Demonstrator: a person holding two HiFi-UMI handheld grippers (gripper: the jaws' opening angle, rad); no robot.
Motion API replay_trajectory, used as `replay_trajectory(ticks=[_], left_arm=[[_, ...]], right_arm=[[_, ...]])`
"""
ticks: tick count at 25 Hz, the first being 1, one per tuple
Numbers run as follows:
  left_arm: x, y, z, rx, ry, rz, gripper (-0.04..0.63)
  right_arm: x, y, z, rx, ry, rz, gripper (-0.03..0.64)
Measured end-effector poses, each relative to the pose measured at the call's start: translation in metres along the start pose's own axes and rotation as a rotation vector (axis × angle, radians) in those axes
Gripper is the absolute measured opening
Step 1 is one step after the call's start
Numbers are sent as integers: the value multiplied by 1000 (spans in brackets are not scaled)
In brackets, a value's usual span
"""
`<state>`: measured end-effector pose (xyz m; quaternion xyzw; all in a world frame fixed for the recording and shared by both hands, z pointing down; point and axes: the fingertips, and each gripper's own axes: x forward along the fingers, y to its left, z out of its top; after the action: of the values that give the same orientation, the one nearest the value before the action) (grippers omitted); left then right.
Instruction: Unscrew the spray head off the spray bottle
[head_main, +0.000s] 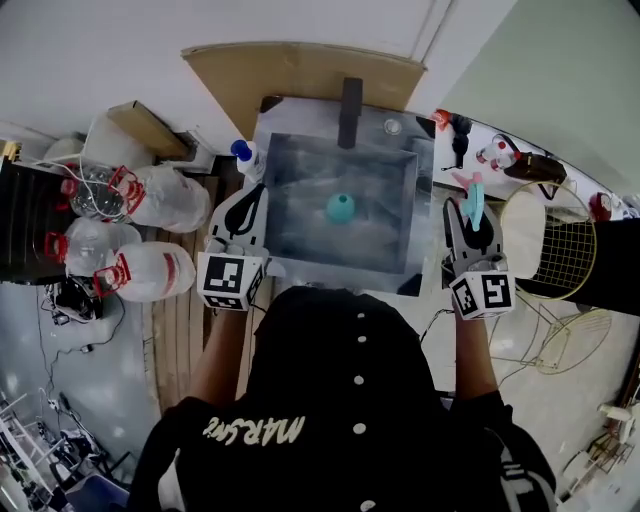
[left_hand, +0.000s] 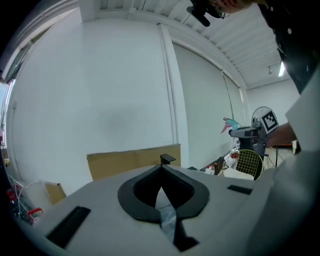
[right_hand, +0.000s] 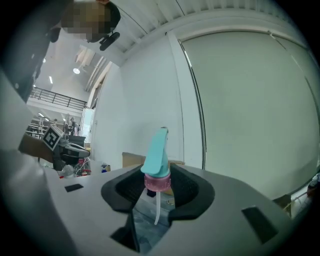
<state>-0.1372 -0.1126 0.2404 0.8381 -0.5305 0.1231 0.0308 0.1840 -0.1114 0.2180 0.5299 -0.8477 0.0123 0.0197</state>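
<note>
The teal spray bottle (head_main: 340, 208), without its head, lies in the steel sink (head_main: 400, 260). My right gripper (head_main: 472, 210) is over the counter to the right of the sink and is shut on the spray head (head_main: 473, 193). In the right gripper view the teal spray head (right_hand: 157, 152) stands upright between the jaws, which press on its pink collar (right_hand: 158, 182), and the thin dip tube (right_hand: 157, 210) hangs below. My left gripper (head_main: 251, 195) hovers at the sink's left rim, shut with nothing in it; its jaws meet in the left gripper view (left_hand: 161, 172).
A black faucet (head_main: 350, 110) stands at the back of the sink. Large water jugs (head_main: 150, 270) sit on the floor at left. A blue-capped bottle (head_main: 245, 153) is at the sink's back left corner. A yellow wire basket (head_main: 565, 250) and small bottles (head_main: 495, 152) are at right.
</note>
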Motion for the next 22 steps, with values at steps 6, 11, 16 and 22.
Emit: replay_trajectory(ticks=[6,11,16,22], left_arm=[[1,-4,12,41,-32,-3,25],[7,-7,20,66,-40,-14,25],[7,-11,21,72,-47,-25,25],[6,-11,17,93,-39,-21,25]], right_arm=[[0,9,5,-16,-17,-10,163],[2,13,11,-16,-24,-11,163],[2,12,13,-2,-26,-18,163],[2,12,13,5,-33,-26,163]])
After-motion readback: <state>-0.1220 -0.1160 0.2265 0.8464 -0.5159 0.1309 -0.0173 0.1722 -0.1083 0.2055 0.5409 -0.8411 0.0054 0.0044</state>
